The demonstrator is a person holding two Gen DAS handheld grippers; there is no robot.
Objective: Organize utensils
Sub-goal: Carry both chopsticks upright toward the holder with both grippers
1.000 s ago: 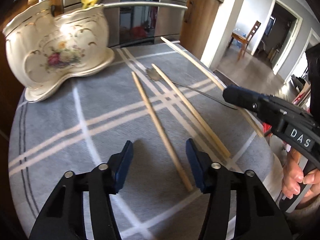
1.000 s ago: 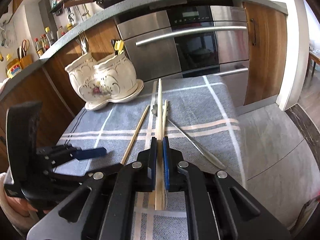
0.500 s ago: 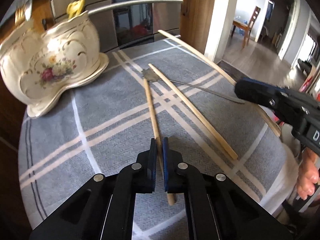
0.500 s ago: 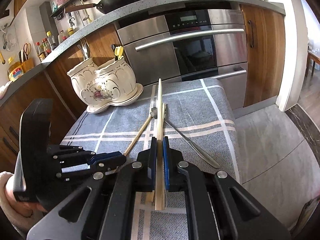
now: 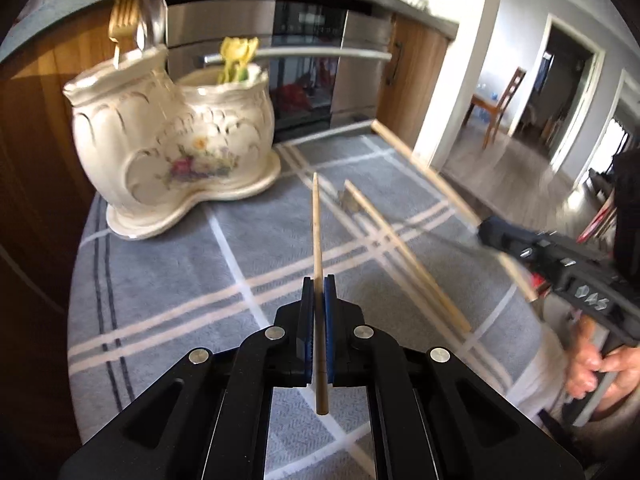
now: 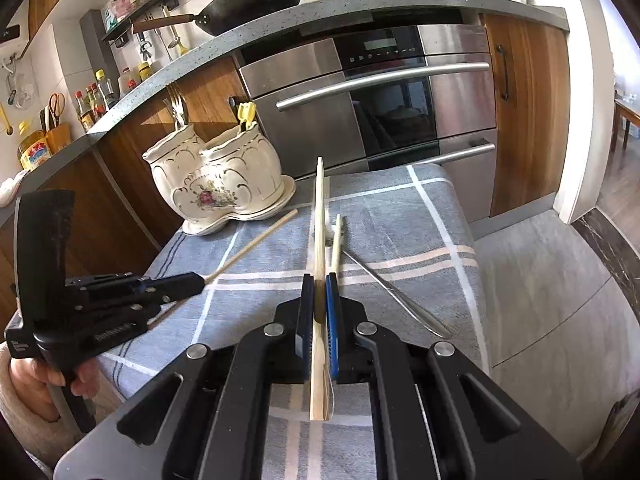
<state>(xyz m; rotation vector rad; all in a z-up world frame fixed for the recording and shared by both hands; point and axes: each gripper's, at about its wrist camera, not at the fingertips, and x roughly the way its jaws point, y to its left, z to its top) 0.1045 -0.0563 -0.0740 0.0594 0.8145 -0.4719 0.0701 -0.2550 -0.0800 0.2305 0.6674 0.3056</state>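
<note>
The left tongs [image 5: 319, 300] grip a thin round wooden chopstick [image 5: 317, 232] above the grey checked tabletop [image 5: 168, 280]; the right tongs [image 6: 319, 300] clamp a flat pale wooden chopstick [image 6: 319, 216] near the cream floral ceramic holder [image 6: 224, 184].

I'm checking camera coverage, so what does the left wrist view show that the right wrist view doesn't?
Only the left wrist view shows the doorway and wooden chair beyond the kitchen. Only the right wrist view shows the wok and bottles on the counter. Both show the ceramic holder, the loose chopstick on the cloth, and each tongs shut on a chopstick.
</note>
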